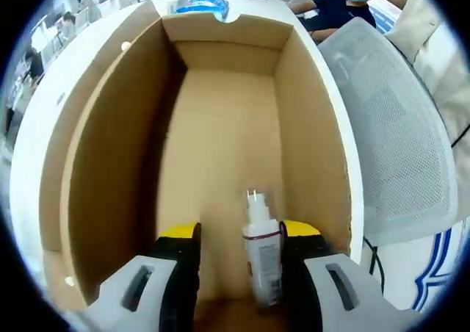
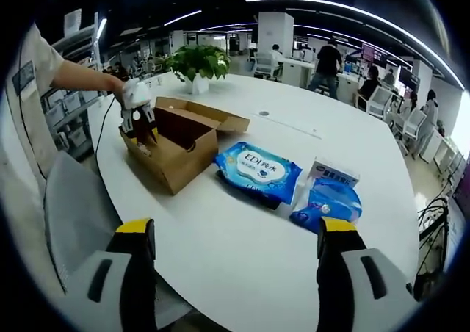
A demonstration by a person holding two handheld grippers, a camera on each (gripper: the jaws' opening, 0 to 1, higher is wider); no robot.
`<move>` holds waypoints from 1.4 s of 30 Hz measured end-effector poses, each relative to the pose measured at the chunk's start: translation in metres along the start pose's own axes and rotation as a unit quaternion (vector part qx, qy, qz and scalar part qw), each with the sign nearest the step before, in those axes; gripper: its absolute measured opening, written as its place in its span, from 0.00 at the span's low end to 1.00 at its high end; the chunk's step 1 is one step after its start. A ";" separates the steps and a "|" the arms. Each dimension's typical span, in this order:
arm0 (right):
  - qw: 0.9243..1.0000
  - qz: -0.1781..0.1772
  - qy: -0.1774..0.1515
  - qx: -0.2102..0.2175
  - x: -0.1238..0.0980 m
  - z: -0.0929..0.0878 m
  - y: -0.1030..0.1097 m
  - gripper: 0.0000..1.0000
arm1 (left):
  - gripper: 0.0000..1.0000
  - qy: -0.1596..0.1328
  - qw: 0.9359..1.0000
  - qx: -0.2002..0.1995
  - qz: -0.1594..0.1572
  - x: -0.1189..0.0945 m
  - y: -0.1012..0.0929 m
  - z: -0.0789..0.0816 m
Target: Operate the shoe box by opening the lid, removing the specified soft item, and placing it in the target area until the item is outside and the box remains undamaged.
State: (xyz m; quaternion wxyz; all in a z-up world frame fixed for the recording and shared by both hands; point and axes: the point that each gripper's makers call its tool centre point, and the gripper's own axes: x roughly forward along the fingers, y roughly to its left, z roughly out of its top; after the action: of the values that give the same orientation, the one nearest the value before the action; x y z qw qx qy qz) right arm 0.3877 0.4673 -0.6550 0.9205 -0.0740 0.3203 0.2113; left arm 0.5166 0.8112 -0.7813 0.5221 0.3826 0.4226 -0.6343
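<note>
The left gripper reaches inside the open shoe box, jaws moderately parted around a small white bottle lying against the right jaw, grip uncertain; the right gripper hovers wide open, empty, above the white table, near blue wipe packs.

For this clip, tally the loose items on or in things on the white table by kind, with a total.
Cardboard shoe box: 1
Blue wet-wipe packs: 2
Small bottle inside the box: 1
Potted plant: 1
Total: 5
</note>
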 end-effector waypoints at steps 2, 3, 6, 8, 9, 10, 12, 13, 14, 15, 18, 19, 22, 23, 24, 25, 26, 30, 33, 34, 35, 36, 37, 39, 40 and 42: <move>1.000 0.002 -0.002 0.000 0.001 0.001 0.002 0.86 | 0.41 -0.002 1.000 -0.006 0.004 -0.001 0.000 -0.001; 1.000 0.003 -0.002 0.001 0.001 0.002 0.003 0.86 | 0.40 -0.001 1.000 -0.008 0.005 -0.002 0.000 -0.002; 1.000 0.006 -0.003 0.000 0.003 0.002 0.006 0.85 | 0.37 -0.003 1.000 -0.018 0.011 -0.003 -0.001 -0.002; 1.000 0.007 -0.002 -0.003 0.004 0.002 0.007 0.85 | 0.36 -0.001 1.000 -0.021 0.010 -0.003 -0.004 -0.002; 1.000 0.008 -0.001 -0.003 0.004 0.002 0.007 0.85 | 0.36 0.003 1.000 -0.022 0.010 -0.002 -0.005 -0.005; 1.000 0.009 -0.001 -0.004 0.005 0.002 0.007 0.85 | 0.35 0.014 1.000 -0.022 0.012 -0.002 -0.006 -0.009; 1.000 0.009 -0.003 -0.004 0.005 0.003 0.008 0.85 | 0.34 0.015 0.999 -0.029 0.011 -0.002 -0.006 -0.012; 1.000 0.009 -0.004 -0.004 0.005 0.003 0.008 0.85 | 0.34 0.009 0.999 -0.036 0.013 -0.002 -0.006 -0.011; 1.000 0.009 -0.005 -0.004 0.005 0.004 0.008 0.84 | 0.34 0.007 0.999 -0.038 0.015 -0.003 -0.006 -0.011; 1.000 0.009 -0.005 -0.004 0.005 0.004 0.008 0.84 | 0.33 0.007 0.999 -0.041 0.017 -0.004 -0.005 -0.012; 1.000 0.010 -0.005 -0.005 0.005 0.004 0.009 0.84 | 0.32 0.021 0.998 -0.051 0.024 -0.006 -0.003 -0.018; 1.000 0.011 -0.005 -0.006 0.005 0.004 0.009 0.83 | 0.30 0.030 0.998 -0.053 0.027 -0.007 -0.002 -0.021; 1.000 0.012 -0.007 -0.006 0.006 0.005 0.010 0.83 | 0.25 0.052 0.996 -0.057 0.037 -0.005 0.002 -0.032; 1.000 0.012 -0.007 -0.006 0.006 0.005 0.010 0.83 | 0.25 0.055 0.996 -0.060 0.037 -0.005 0.002 -0.034; 1.000 0.012 -0.008 -0.006 0.007 0.006 0.010 0.83 | 0.24 0.054 0.996 -0.062 0.037 -0.005 0.002 -0.034; 1.000 0.013 -0.009 -0.006 0.007 0.006 0.010 0.83 | 0.23 0.055 0.996 -0.066 0.038 -0.006 0.001 -0.034; 1.000 0.013 -0.009 -0.006 0.007 0.006 0.011 0.83 | 0.22 0.056 0.995 -0.067 0.038 -0.006 0.002 -0.035; 1.000 0.016 -0.010 -0.009 0.007 0.007 0.012 0.82 | 0.19 0.062 0.995 -0.070 0.042 -0.003 0.002 -0.040; 1.000 0.017 -0.013 -0.008 0.007 0.008 0.013 0.82 | 0.18 0.062 0.994 -0.073 0.044 -0.003 0.002 -0.040; 1.000 0.017 -0.013 -0.009 0.007 0.008 0.013 0.82 | 0.18 0.062 0.994 -0.072 0.045 -0.003 0.001 -0.040; 1.000 0.017 -0.013 -0.009 0.007 0.008 0.013 0.82 | 0.18 0.062 0.994 -0.071 0.045 -0.003 0.002 -0.040; 1.000 0.017 -0.013 -0.009 0.007 0.008 0.013 0.82 | 0.18 0.063 0.994 -0.069 0.049 -0.004 0.000 -0.039; 1.000 0.018 -0.013 -0.010 0.007 0.008 0.013 0.82 | 0.18 0.061 0.995 -0.068 0.050 -0.004 0.000 -0.038; 1.000 0.018 -0.014 -0.009 0.007 0.008 0.014 0.81 | 0.17 0.060 0.995 -0.069 0.051 -0.005 -0.002 -0.035; 1.000 0.019 -0.014 -0.009 0.007 0.007 0.014 0.81 | 0.17 0.060 0.994 -0.071 0.051 -0.006 -0.002 -0.034; 1.000 0.020 -0.014 -0.009 0.007 0.007 0.015 0.81 | 0.17 0.058 0.994 -0.073 0.053 -0.007 -0.003 -0.033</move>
State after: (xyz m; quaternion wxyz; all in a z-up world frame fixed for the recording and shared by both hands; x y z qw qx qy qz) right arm 0.3902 0.4847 -0.6535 0.9199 -0.0730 0.3066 0.2332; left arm 0.5166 0.8447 -0.7856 0.5564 0.4014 0.4766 -0.5497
